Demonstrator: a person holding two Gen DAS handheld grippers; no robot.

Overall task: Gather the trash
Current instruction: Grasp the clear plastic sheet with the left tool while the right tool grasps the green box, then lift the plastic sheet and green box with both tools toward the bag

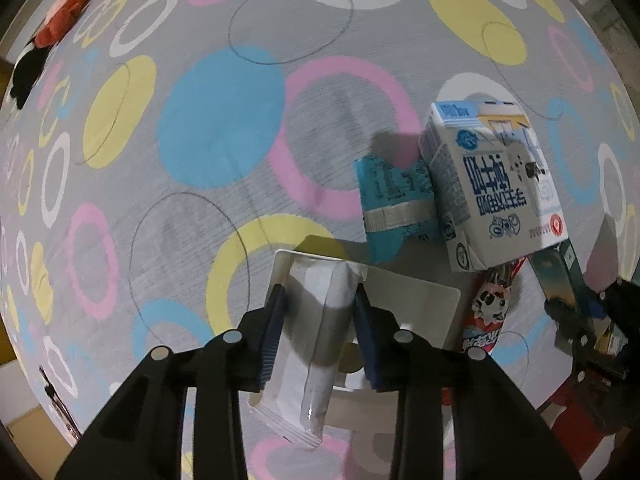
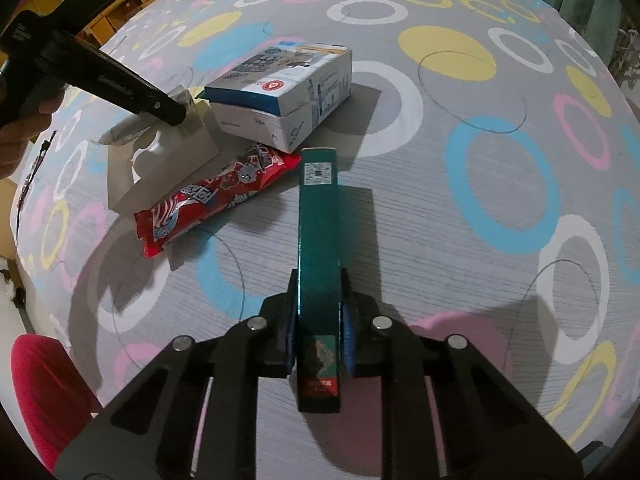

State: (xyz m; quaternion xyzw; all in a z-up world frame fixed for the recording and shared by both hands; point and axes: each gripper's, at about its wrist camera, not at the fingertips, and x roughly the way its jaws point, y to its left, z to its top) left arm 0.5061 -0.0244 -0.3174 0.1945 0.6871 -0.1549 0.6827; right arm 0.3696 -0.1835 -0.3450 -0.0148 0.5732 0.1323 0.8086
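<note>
My left gripper is shut on a silver-white foil wrapper, held over a white plastic tray; the same gripper shows in the right wrist view. My right gripper is shut on a long green box, held above the sheet; that box also shows in the left wrist view. On the patterned sheet lie a white and blue milk carton, a blue wrapper and a red snack wrapper.
The grey sheet with coloured rings covers a bed. Plush toys lie at its far left edge. Wooden furniture stands beyond the bed. A red object is at the lower left.
</note>
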